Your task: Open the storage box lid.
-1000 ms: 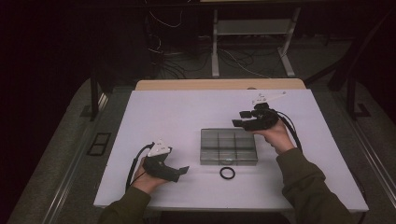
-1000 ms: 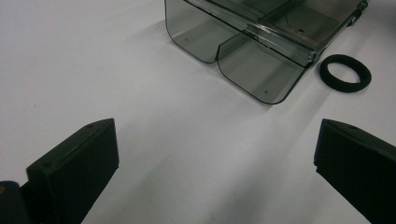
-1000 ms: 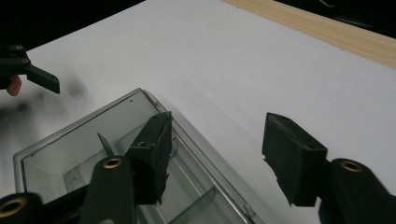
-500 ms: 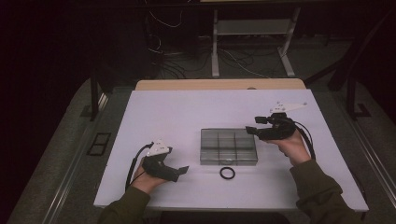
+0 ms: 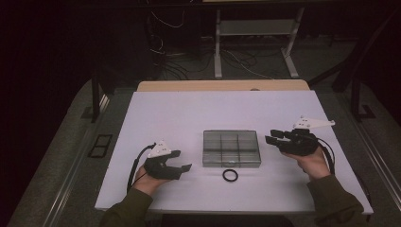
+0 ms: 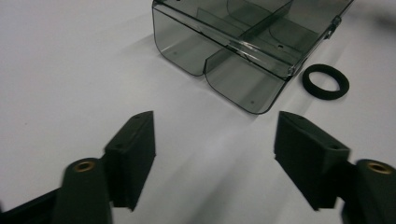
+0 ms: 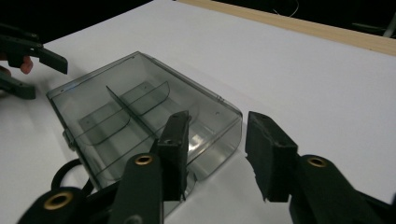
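Note:
A smoky clear plastic box (image 5: pixel 231 148) with inner dividers lies at the middle of the white table (image 5: pixel 189 113). A black rubber ring (image 5: pixel 230 175) lies just in front of it. My left gripper (image 5: pixel 183 160) rests left of the box and points at it; its jaws have just been closing and stand open with nothing between them (image 6: pixel 215 126). The box (image 6: pixel 243 42) and ring (image 6: pixel 325 81) lie beyond them. My right gripper (image 5: pixel 269 136) hovers just right of the box. Its jaws (image 7: pixel 217 126) have just been closing and stand open before the box's near corner (image 7: pixel 140 116), without touching it.
The table's wooden far edge (image 5: pixel 222 85) borders a dark floor with cables and a metal stand (image 5: pixel 255 42). Bare white tabletop lies behind the box and on both sides. In the right gripper view the left gripper (image 7: pixel 28 56) shows at the far left.
My right hand has moved to the right and toward the table's front, from behind the box's far right corner to its right side. The left hand has stayed put.

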Available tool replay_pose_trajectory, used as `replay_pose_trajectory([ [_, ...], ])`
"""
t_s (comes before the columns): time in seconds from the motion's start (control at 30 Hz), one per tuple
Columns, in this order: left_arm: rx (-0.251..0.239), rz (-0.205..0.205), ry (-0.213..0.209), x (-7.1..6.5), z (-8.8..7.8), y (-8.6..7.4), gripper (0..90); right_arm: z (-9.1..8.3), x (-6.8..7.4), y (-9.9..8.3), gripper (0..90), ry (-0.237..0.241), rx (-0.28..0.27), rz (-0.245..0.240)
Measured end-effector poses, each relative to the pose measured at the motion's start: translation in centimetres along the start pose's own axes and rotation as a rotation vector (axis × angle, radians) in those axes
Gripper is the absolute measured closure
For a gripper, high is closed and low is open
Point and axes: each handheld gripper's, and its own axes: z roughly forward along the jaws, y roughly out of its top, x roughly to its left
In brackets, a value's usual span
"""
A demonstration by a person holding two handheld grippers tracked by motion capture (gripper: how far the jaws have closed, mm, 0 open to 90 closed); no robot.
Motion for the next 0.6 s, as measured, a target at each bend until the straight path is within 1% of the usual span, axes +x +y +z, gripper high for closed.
replay_pose_trajectory([
  [0.03, 0.000, 0.002, 0.000, 0.0, 0.0, 0.0, 39.4, -0.4, 0.0, -0.4, 64.4, 0.003, -0.005, -0.002],
  [0.07, -0.005, -0.001, 0.000, 0.0, 0.0, 0.1, 39.4, -0.4, 0.0, -0.4, 64.4, 0.003, -0.005, -0.002],
  [0.1, -0.011, 0.001, 0.001, 0.0, 0.0, 0.2, 45.2, -0.7, 0.0, -0.7, 68.2, 0.000, -0.003, -0.003],
  [0.13, -0.021, 0.001, 0.002, 0.0, -0.1, 0.3, 48.9, -0.9, 0.0, -0.9, 70.0, 0.002, -0.003, 0.000],
  [0.17, -0.027, 0.000, 0.003, 0.0, -0.1, 0.4, 48.9, -0.9, 0.0, -0.9, 70.0, 0.002, -0.003, 0.000],
  [0.23, -0.022, -0.006, 0.000, 0.2, 0.1, 0.6, 54.8, -1.2, 0.1, -1.2, 74.2, 0.003, -0.013, 0.007],
  [0.27, -0.014, -0.007, -0.002, 0.3, 0.2, 0.7, 60.6, -1.3, 0.1, -1.7, 77.5, 0.004, -0.007, 0.008],
  [0.3, -0.009, -0.009, -0.001, 0.4, 0.2, 0.8, 63.1, -1.4, 0.2, -1.9, 78.9, 0.011, -0.005, 0.007],
  [0.33, -0.009, -0.015, -0.003, 0.6, 0.3, 0.8, 63.1, -1.4, 0.2, -1.9, 78.9, 0.011, -0.005, 0.007],
  [0.4, 0.002, -0.021, -0.011, 0.8, 0.4, 1.0, 68.9, -1.4, 0.3, -2.2, 82.7, 0.022, 0.002, 0.006],
  [0.47, 0.007, -0.015, -0.016, 0.9, 0.5, 1.3, 73.2, -1.5, 0.4, -2.4, 86.2, 0.034, 0.005, 0.010],
  [0.5, 0.007, -0.019, -0.022, 1.1, 0.5, 1.4, 78.0, -1.4, 0.5, -2.7, 88.8, 0.041, 0.014, 0.006],
  [0.53, 0.006, -0.019, -0.028, 1.2, 0.6, 1.6, 78.0, -1.4, 0.5, -2.7, 88.8, 0.041, 0.014, 0.006],
  [0.57, 0.003, -0.022, -0.034, 1.2, 0.6, 1.8, 83.0, -1.3, 0.7, -2.9, 89.3, 0.048, 0.023, 0.005],
  [0.6, 0.000, -0.020, -0.043, 1.4, 0.7, 2.0, 83.0, -1.3, 0.7, -2.9, 89.3, 0.048, 0.023, 0.005],
])
